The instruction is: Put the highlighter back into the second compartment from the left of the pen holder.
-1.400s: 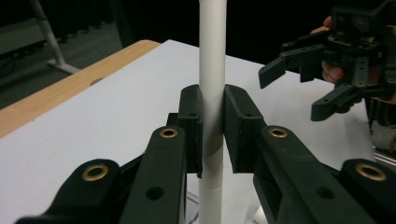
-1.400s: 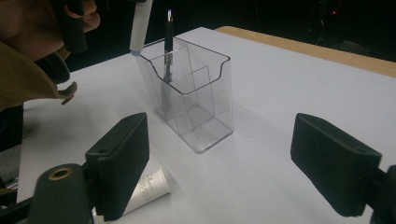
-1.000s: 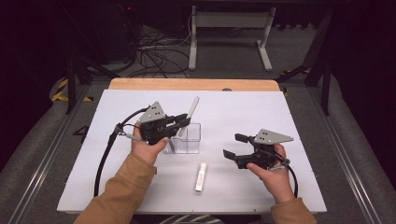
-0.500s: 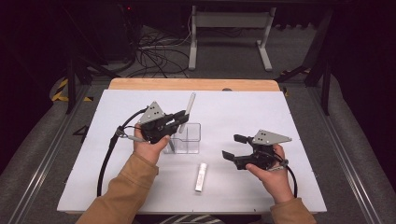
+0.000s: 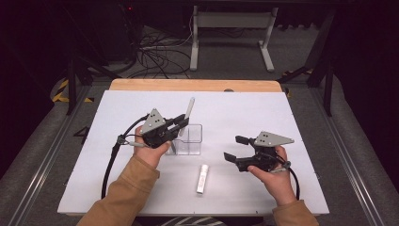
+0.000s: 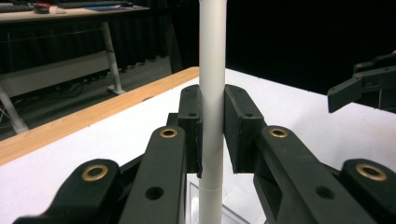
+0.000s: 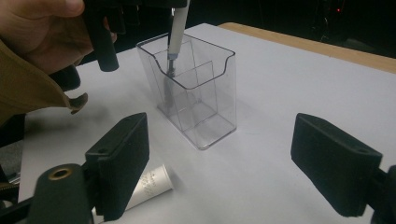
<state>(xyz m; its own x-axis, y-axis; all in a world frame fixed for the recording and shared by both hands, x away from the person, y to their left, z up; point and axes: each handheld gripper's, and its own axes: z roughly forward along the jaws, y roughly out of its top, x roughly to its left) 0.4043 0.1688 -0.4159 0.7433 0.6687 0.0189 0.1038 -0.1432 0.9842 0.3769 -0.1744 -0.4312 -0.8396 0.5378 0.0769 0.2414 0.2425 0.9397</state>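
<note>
Between left gripper [image 6: 212, 135] pads: white pen [image 6: 212, 84], clamped upright, lower end inside clear compartmented holder [image 7: 196, 100] on white table [image 5: 291, 117]. Tip blurred behind plastic, compartment unclear. Right gripper [image 7: 233, 165] spread wide, holding nothing; white tube [image 5: 202, 178] lying nearby.

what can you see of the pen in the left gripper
The pen is a slim, pale grey-white stick, matte like plastic, with a seam near its lower end and a darker narrow tip. The left gripper is shut on its middle, a pad on either side. It stands nearly upright, leaning a little, with the tip lowered into the back compartment of the clear holder. Whether the tip touches the holder's floor cannot be told.
</note>
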